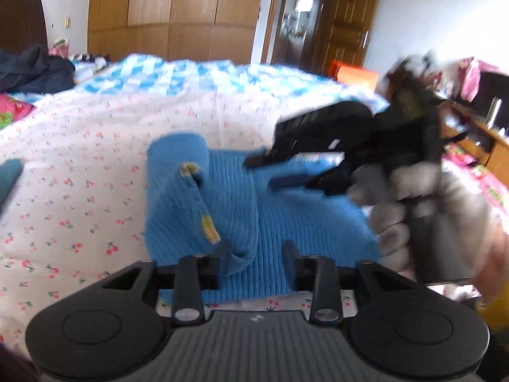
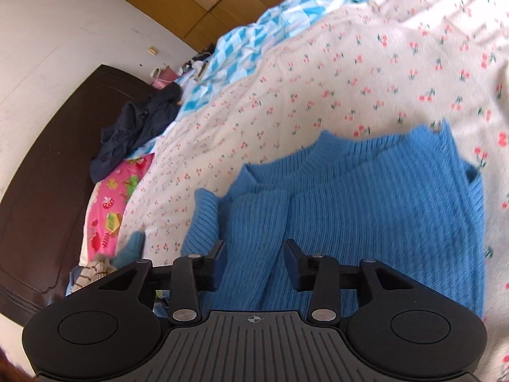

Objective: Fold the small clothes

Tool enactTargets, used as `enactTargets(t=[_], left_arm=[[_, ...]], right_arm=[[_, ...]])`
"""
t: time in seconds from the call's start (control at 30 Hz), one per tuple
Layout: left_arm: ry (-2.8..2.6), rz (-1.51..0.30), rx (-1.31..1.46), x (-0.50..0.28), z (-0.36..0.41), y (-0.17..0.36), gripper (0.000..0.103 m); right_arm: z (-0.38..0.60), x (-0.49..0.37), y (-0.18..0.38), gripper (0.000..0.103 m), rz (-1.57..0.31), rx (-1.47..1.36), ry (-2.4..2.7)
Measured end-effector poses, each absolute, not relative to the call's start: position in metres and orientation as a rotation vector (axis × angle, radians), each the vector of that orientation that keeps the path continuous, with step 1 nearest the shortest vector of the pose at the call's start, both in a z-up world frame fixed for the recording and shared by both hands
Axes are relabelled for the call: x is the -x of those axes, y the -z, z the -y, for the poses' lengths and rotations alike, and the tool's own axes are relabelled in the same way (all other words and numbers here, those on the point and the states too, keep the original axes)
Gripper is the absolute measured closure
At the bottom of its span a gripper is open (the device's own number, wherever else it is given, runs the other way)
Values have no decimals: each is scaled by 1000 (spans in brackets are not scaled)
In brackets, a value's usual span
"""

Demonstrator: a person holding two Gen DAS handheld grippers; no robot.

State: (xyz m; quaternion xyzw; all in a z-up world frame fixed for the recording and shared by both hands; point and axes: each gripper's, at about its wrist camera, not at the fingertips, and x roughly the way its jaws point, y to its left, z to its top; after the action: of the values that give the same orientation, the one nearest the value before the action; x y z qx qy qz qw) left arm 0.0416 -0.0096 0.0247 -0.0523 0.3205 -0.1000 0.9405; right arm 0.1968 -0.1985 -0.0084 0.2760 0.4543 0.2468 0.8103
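Note:
A small blue ribbed knit sweater (image 1: 241,210) lies on the bed, one sleeve folded over its body; it also shows in the right wrist view (image 2: 366,210). My left gripper (image 1: 256,253) is open, low over the sweater's near edge, with a fold of knit between its fingers. My right gripper (image 2: 254,256) is open above the sweater's folded sleeve. In the left wrist view the right gripper (image 1: 286,168) is blurred, held by a gloved hand (image 1: 400,222), its open fingers over the sweater's far right part.
The bed has a white cherry-print sheet (image 1: 79,165) and a blue checked cover (image 1: 197,76) behind. A dark garment (image 1: 31,70) and a pink pillow (image 2: 108,216) lie near the headboard (image 2: 47,175). A wardrobe (image 1: 171,12) and a doorway (image 1: 299,16) stand beyond.

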Motion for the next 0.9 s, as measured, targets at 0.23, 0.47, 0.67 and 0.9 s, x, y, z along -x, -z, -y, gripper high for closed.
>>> enactTargets(t=[0.23, 0.47, 0.67, 0.9], left_arm=[[111, -659, 189, -44, -25, -12, 39], [-54, -726, 349, -41, -71, 7, 39], [-129, -786, 571, -42, -109, 23, 39], [-109, -769, 633, -33, -117, 26, 39]], right_arm=[[150, -208, 1, 61, -1026, -623, -599], [72, -214, -38, 61, -1018, -616, -809], [54, -209, -61, 53, -966, -394, -730], [18, -207, -37, 52, -1068, -185, -592]])
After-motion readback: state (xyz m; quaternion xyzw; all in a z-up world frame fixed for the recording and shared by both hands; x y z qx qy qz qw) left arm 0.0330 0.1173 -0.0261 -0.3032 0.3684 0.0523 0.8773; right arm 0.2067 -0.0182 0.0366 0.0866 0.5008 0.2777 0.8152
